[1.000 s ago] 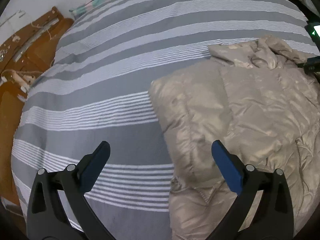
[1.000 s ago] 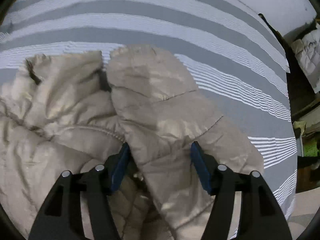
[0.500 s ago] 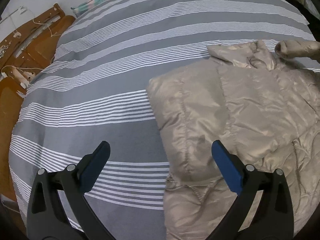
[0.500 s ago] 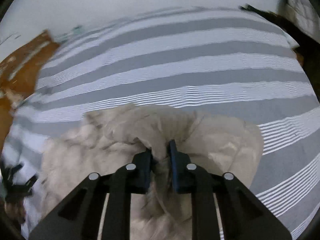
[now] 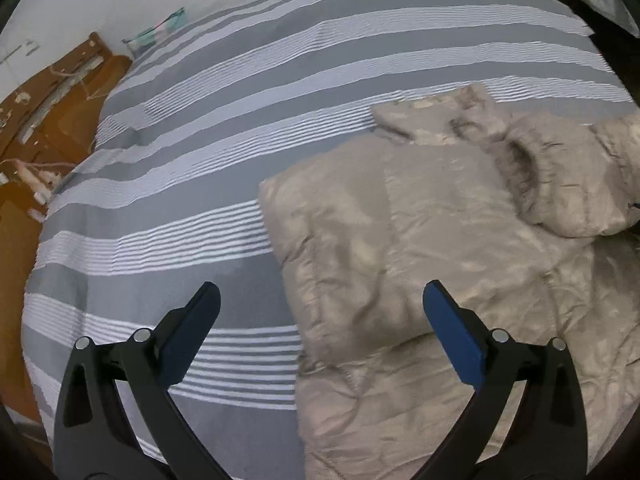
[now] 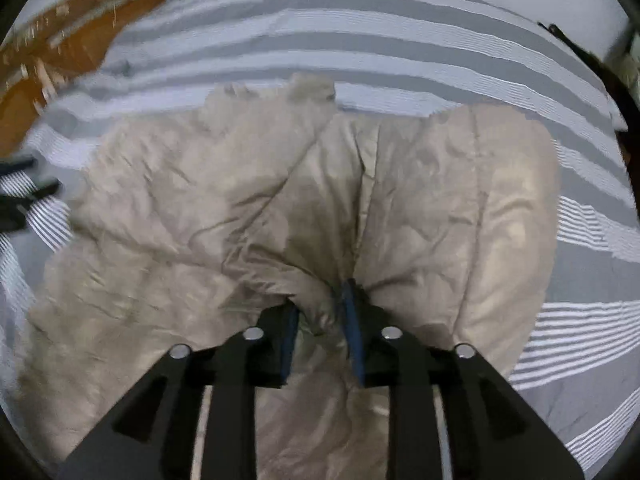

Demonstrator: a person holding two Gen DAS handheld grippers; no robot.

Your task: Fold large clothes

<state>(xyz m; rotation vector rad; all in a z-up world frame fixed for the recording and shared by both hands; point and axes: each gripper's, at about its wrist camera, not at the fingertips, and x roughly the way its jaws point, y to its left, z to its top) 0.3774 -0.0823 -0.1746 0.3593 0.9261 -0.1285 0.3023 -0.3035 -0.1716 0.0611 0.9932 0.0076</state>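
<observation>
The right gripper has its blue pads narrowly parted, a bunched fold of the beige quilted puffer jacket pinched between them; its jaws have just been opening a little after a tighter squeeze, yet fabric sits pressed between the pads. The left gripper stands wide open, holding nothing, its fingers hovering over the jacket's near left edge and the grey-and-white striped bedspread. The jacket lies partly folded on the bedspread, wrinkled and shiny, one puffy sleeve (cuff opening showing) lifted across its upper right part.
</observation>
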